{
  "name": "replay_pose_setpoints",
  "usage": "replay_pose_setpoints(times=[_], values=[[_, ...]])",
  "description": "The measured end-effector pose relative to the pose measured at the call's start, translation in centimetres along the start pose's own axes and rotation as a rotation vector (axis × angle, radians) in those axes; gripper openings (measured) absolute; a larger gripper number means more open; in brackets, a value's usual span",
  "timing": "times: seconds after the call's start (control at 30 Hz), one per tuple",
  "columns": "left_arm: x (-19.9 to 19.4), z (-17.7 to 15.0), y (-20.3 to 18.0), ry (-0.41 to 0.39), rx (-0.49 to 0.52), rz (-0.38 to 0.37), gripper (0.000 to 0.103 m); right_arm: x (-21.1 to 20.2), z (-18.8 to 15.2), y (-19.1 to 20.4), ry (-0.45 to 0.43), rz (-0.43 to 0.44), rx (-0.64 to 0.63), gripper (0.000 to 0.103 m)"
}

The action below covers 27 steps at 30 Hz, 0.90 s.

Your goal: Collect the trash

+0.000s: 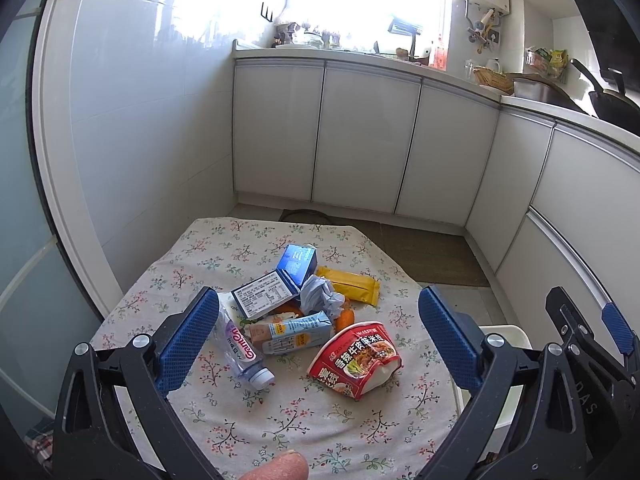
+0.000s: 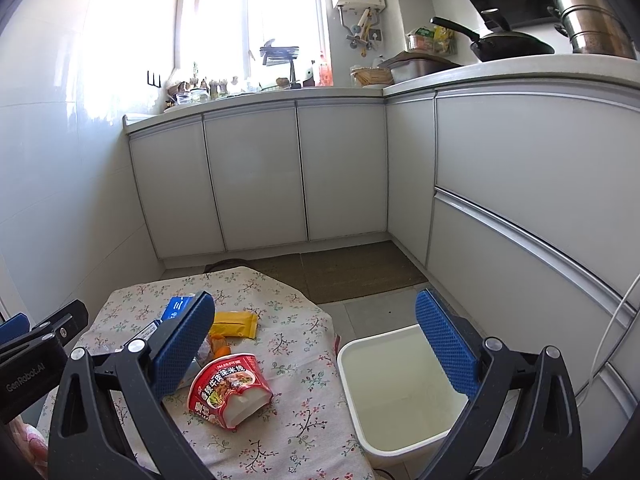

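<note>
Several pieces of trash lie heaped mid-desk on the floral cloth (image 1: pixel 224 420): a crushed red noodle cup (image 1: pixel 354 358) on its side nearest the edge, a clear plastic bottle (image 1: pixel 240 350), a small drink carton (image 1: pixel 290 332), a blue box (image 1: pixel 280 280) with its flap open, a crumpled tissue (image 1: pixel 320 294) and a yellow wrapper (image 1: pixel 350 285). Both claws hang released and empty, the left claw (image 1: pixel 312 340) above the heap, the right claw (image 2: pixel 316 350) between the cup and the white bin (image 2: pixel 400 384) that stands on the floor just beside the desk. The cup looks the sensible first pick, being loose from the rest and closest to the bin: pinch its rim wall with the right claw, gently since the thin sides will buckle, lift clear of the cloth, then release well inside the bin's opening.
</note>
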<state>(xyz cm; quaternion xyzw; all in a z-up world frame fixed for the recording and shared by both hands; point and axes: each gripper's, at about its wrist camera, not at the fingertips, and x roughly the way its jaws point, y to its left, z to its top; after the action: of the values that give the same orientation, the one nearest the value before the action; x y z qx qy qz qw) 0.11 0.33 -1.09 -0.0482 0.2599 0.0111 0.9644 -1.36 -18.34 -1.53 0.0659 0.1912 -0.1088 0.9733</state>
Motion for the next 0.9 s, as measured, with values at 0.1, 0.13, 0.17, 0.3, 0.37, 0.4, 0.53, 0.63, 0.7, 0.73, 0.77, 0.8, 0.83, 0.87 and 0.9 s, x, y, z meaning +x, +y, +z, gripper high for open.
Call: replay_pose_setpoints(times=[0.1, 0.13, 0.17, 0.3, 0.37, 0.4, 0.53, 0.63, 0.7, 0.73, 0.77, 0.8, 0.83, 0.87, 0.9], values=[[0.06, 0.03, -0.03, 0.001, 0.001, 0.000, 0.096, 0.02, 0.01, -0.02, 0.001, 0.000, -0.001, 0.098], [0.08, 0.03, -0.01, 0.002, 0.001, 0.000, 0.096, 0.03, -0.08, 0.07, 0.003, 0.001, -0.002, 0.098], [0.10, 0.00, 0.00, 0.003, 0.001, 0.000, 0.096, 0.02, -0.03, -0.02, 0.004, 0.002, -0.002, 0.098], [0.20, -0.02, 0.01, 0.007, 0.001, 0.002, 0.096, 0.09, -0.18, 0.09, 0.006, 0.004, -0.002, 0.098], [0.20, -0.01, 0.01, 0.007, 0.001, 0.001, 0.096, 0.13, -0.20, 0.13, 0.007, 0.004, -0.001, 0.098], [0.20, -0.02, 0.01, 0.007, 0.001, 0.002, 0.096, 0.13, -0.16, 0.10, 0.008, 0.004, -0.002, 0.098], [0.22, -0.03, 0.03, 0.007, 0.001, 0.001, 0.096, 0.08, -0.12, 0.02, 0.008, 0.004, -0.002, 0.098], [0.22, -0.02, 0.03, 0.009, 0.001, 0.001, 0.096, 0.09, -0.09, -0.02, 0.009, 0.004, -0.002, 0.098], [0.24, -0.04, 0.05, 0.009, 0.001, 0.002, 0.096, 0.09, -0.15, 0.04, 0.009, 0.004, -0.002, 0.098], [0.26, -0.07, 0.06, 0.010, 0.000, 0.003, 0.096, 0.09, -0.09, -0.04, 0.009, 0.005, -0.001, 0.098], [0.31, -0.12, 0.08, 0.012, 0.000, 0.003, 0.096, 0.09, -0.12, 0.00, 0.009, 0.005, -0.001, 0.098], [0.31, -0.14, 0.08, 0.012, 0.001, 0.004, 0.096, 0.10, -0.09, -0.03, 0.010, 0.005, -0.002, 0.098], [0.38, -0.19, 0.10, 0.012, 0.000, 0.005, 0.096, 0.11, -0.18, 0.08, 0.011, 0.005, -0.003, 0.098], [0.42, -0.27, 0.09, 0.014, 0.000, 0.006, 0.096, 0.32, -0.20, 0.03, 0.013, 0.007, -0.003, 0.098], [0.43, -0.32, 0.12, 0.015, -0.001, 0.006, 0.096, 0.34, -0.27, 0.09, 0.015, 0.007, -0.003, 0.098]])
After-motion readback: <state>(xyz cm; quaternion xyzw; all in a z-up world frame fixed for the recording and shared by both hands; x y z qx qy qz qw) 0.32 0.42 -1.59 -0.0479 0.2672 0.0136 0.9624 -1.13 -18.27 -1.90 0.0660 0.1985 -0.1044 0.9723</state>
